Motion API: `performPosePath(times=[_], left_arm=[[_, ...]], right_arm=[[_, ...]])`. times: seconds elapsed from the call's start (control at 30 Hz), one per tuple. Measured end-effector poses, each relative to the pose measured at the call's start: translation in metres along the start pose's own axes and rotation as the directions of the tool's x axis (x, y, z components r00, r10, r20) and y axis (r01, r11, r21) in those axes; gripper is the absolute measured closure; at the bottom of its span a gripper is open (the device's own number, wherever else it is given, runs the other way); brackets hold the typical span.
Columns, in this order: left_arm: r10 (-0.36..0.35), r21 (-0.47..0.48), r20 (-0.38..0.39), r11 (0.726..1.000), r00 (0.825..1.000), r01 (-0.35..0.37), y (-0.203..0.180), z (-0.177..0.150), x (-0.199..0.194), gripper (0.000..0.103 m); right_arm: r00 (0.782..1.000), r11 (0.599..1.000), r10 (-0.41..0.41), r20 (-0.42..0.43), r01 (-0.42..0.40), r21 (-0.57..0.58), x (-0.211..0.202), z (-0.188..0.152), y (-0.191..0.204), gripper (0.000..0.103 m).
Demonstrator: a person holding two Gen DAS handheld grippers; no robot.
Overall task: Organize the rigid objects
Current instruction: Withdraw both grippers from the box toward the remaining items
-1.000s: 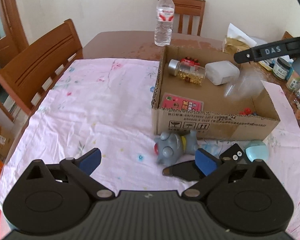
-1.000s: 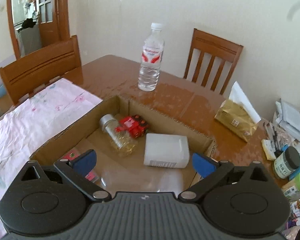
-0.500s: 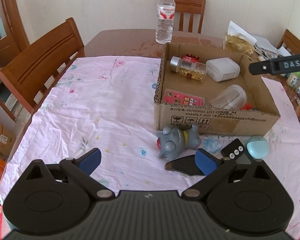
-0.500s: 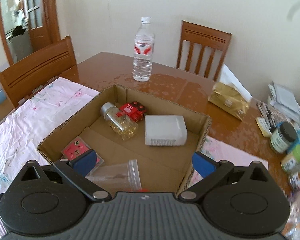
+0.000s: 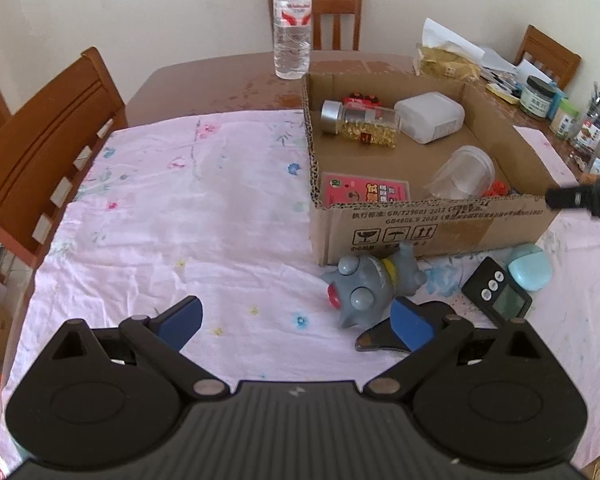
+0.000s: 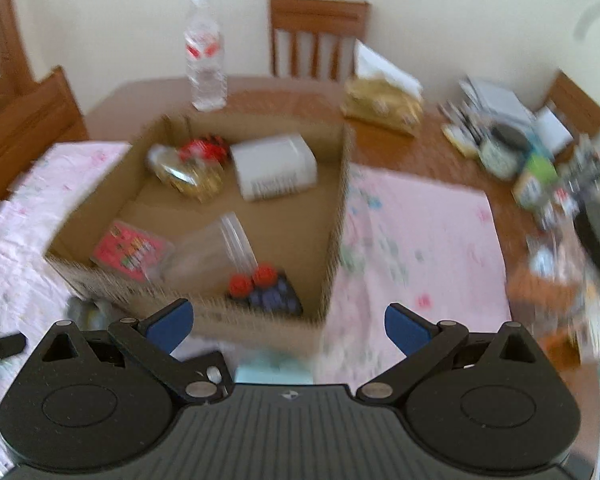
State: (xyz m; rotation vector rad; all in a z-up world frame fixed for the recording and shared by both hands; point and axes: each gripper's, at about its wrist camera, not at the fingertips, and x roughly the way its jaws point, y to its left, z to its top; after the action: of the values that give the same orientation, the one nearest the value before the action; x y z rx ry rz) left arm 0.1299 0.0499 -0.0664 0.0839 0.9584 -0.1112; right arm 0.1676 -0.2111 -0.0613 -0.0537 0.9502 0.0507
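A cardboard box [image 5: 436, 224] stands on the pink cloth and holds a jar of yellow capsules [image 5: 360, 122], a white container [image 5: 430, 116], a clear plastic cup [image 5: 464, 174], a pink card pack [image 5: 364, 192] and a red toy. In front of it lie a grey toy figure [image 5: 370, 284], a black timer [image 5: 496, 292], a light blue case [image 5: 530, 266] and a flat black object [image 5: 384, 338]. My left gripper [image 5: 296, 320] is open and empty just before the toy. My right gripper [image 6: 288, 326] is open and empty at the box's near wall [image 6: 204, 308]; its view is blurred.
A water bottle [image 5: 292, 24] stands behind the box. Jars and clutter [image 5: 556, 100] crowd the table's right side, next to a gold packet [image 5: 448, 60]. Wooden chairs [image 5: 40, 144] stand at the left and far sides.
The clear cup came to rest on its side in the box. My right gripper has pulled back from above the box towards its near right corner. My left gripper barely moved.
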Motion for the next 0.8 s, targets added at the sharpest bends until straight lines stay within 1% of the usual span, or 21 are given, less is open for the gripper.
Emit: performPosePath(times=[0.13, 0.23, 0.37, 0.47, 0.6, 0.8], left_arm=[[-0.038, 0.016, -0.006, 0.999, 0.999, 0.038, 0.005, -0.002, 0.007, 0.003], [-0.060, 0.017, -0.010, 0.998, 0.998, 0.060, 0.009, -0.004, 0.009, 0.003], [-0.061, 0.026, -0.016, 0.998, 0.998, 0.061, 0.012, -0.008, 0.007, 0.003], [-0.057, 0.028, -0.027, 0.998, 0.998, 0.058, 0.014, -0.011, 0.007, 0.003], [-0.036, 0.025, -0.040, 0.999, 0.999, 0.037, 0.012, -0.015, 0.007, 0.003], [-0.013, 0.014, -0.051, 1.000, 0.999, 0.014, -0.003, -0.014, 0.007, 0.003]], right_arm=[[0.996, 0.997, -0.041, -0.078, 0.046, 0.069, 0.026, -0.023, 0.001, 0.000], [0.992, 0.992, -0.060, -0.110, 0.071, 0.103, 0.042, -0.030, 0.002, 0.000], [0.990, 0.983, -0.071, -0.121, 0.090, 0.159, 0.058, -0.032, 0.002, 0.000], [0.987, 0.975, -0.101, -0.123, 0.123, 0.186, 0.067, -0.035, 0.000, 0.000], [0.983, 0.974, -0.116, -0.141, 0.140, 0.179, 0.078, -0.040, -0.001, 0.000], [0.987, 0.987, -0.089, -0.132, 0.105, 0.121, 0.074, -0.051, -0.008, 0.000]])
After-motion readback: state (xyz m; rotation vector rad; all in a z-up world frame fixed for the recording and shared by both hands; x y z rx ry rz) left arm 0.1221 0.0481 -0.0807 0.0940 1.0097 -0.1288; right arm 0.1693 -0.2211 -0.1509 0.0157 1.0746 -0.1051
